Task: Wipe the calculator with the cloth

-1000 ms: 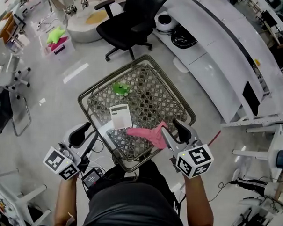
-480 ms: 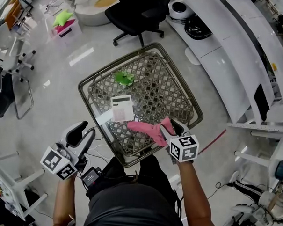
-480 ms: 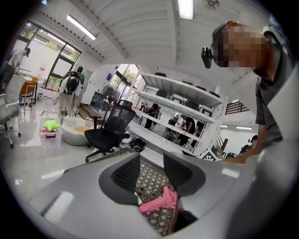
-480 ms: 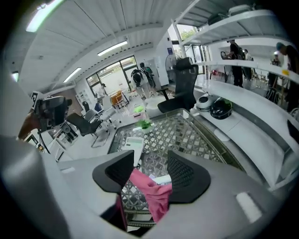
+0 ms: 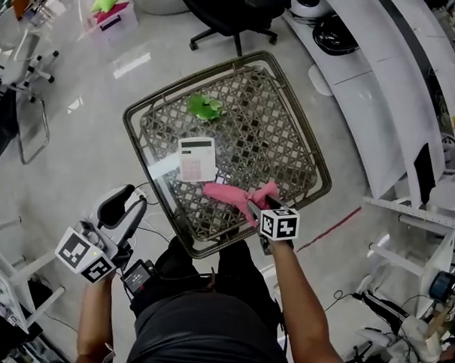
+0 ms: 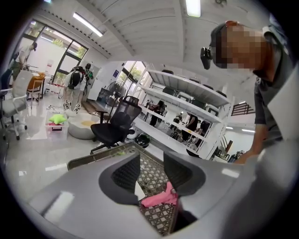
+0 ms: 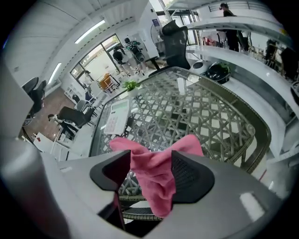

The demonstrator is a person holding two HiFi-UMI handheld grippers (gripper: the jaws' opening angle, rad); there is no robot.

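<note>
The white calculator (image 5: 197, 158) lies on the woven glass-topped table (image 5: 289, 142), left of centre, and shows far left in the right gripper view (image 7: 115, 116). The pink cloth (image 5: 231, 194) rests crumpled on the table just in front of it. My right gripper (image 5: 262, 208) points steeply down at the cloth's near end. Its jaws are opening, and the cloth (image 7: 156, 168) hangs loosely between them, with a gap at the left pad. My left gripper (image 5: 125, 202) hovers off the table's near left corner, open and holding nothing; between its jaws I see the cloth (image 6: 161, 198) beyond.
A green crumpled thing (image 5: 204, 105) lies near the table's far edge. A white sheet (image 5: 162, 168) pokes out beside the calculator. A black office chair (image 5: 227, 8) stands beyond the table. A white counter (image 5: 382, 78) runs along the right.
My right gripper has dropped to the table with the pink cloth, and its jaws have spread. The left gripper has sunk a little.
</note>
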